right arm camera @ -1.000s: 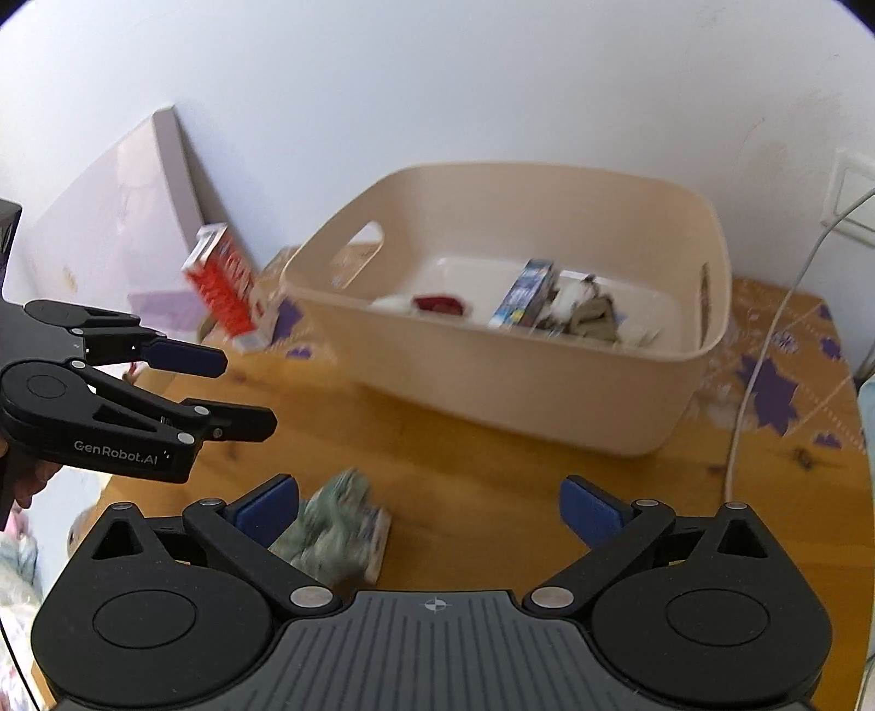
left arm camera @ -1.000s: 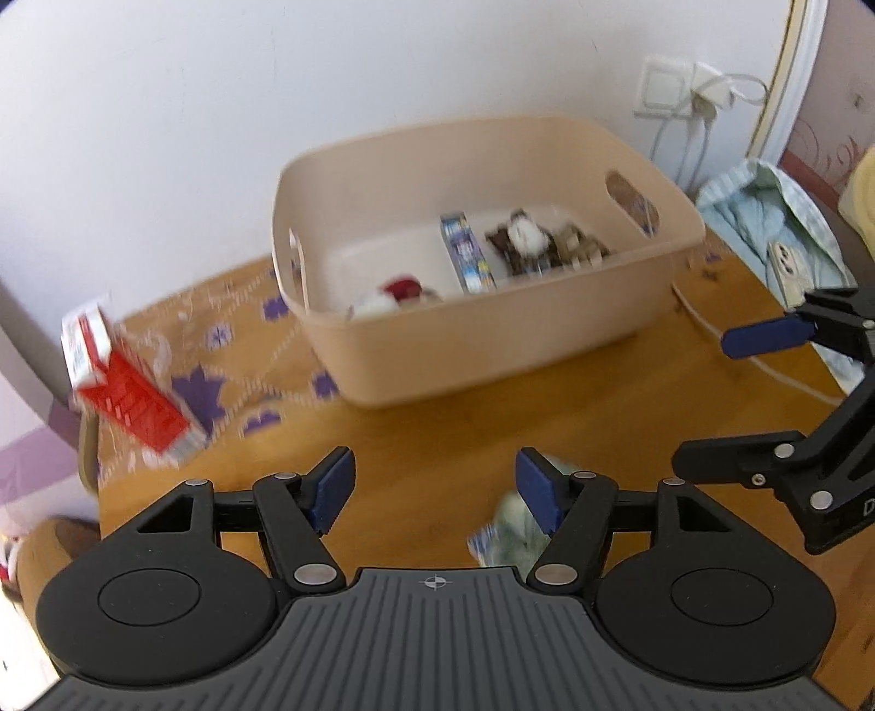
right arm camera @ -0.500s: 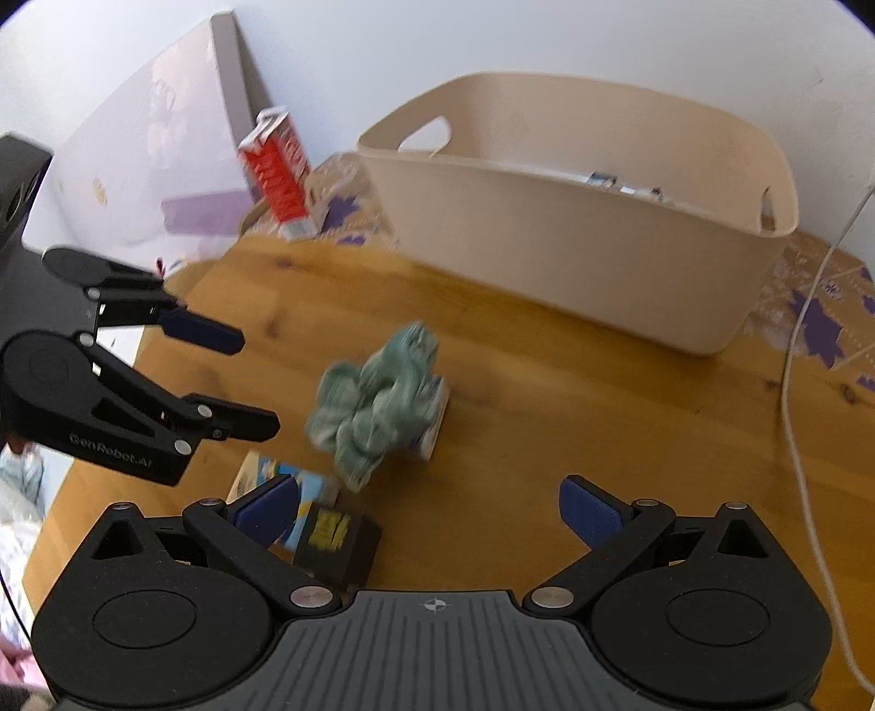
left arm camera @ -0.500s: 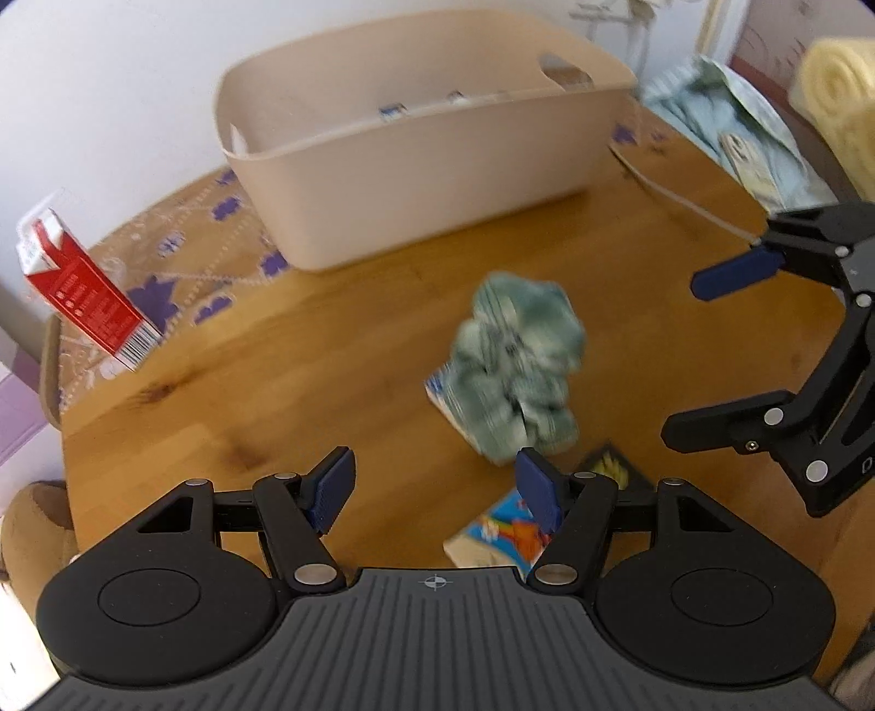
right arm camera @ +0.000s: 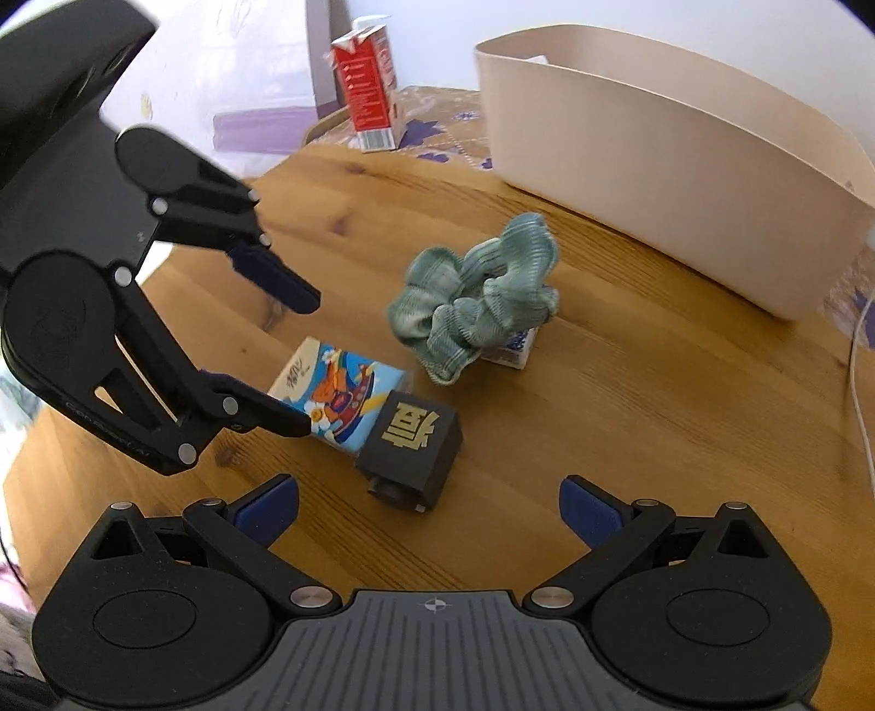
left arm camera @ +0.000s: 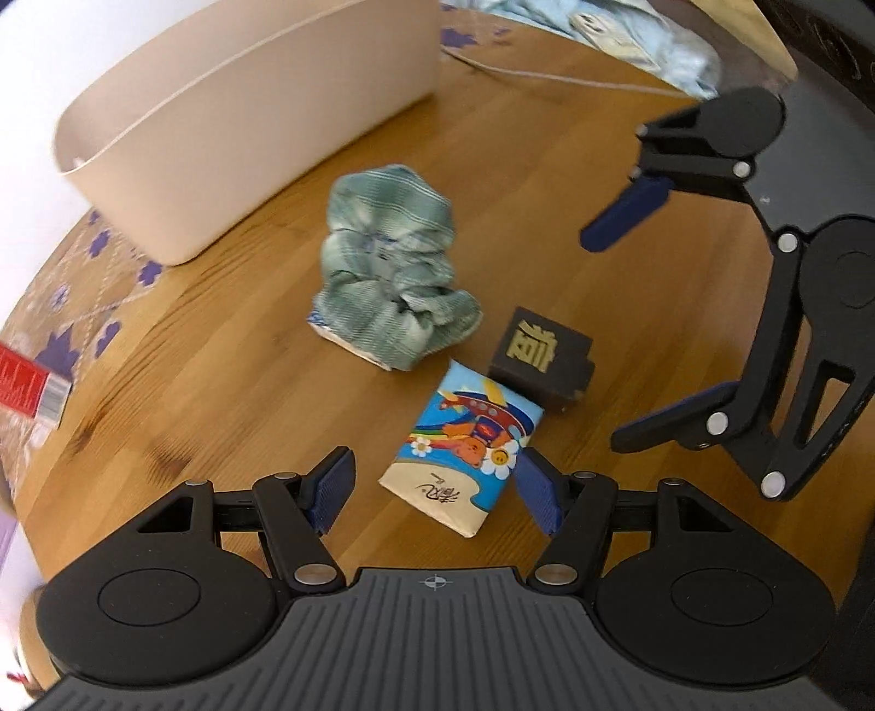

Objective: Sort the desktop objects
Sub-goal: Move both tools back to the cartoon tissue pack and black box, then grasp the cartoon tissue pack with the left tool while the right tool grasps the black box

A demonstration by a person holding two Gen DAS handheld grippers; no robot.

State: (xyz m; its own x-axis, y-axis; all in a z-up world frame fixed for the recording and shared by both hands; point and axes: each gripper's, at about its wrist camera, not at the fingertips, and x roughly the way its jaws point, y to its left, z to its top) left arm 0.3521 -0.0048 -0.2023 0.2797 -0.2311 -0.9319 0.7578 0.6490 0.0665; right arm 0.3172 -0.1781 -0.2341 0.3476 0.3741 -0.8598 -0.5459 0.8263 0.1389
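A cartoon-printed tissue pack [left arm camera: 462, 448] lies on the wooden table, between the open fingers of my left gripper [left arm camera: 435, 492]. It also shows in the right wrist view [right arm camera: 339, 391]. A small black cube with a gold character [left arm camera: 541, 353] [right arm camera: 413, 437] touches its far corner. A green scrunchie [left arm camera: 391, 279] [right arm camera: 476, 298] rests on a small white packet behind them. My right gripper [right arm camera: 429, 511] is open and empty, just short of the cube. A beige bin [left arm camera: 240, 126] [right arm camera: 672, 158] stands at the back.
A red and white carton [right arm camera: 366, 82] stands on a patterned cloth at the table's far left; its end shows in the left wrist view [left arm camera: 27, 391]. A white cable [right arm camera: 861, 394] runs along the right. Light blue fabric [left arm camera: 651, 38] lies beyond the table.
Both grippers have pulled back from the bin and dropped toward the table. The tissue pack and black cube have come into full view; the left gripper's fingers now straddle the pack.
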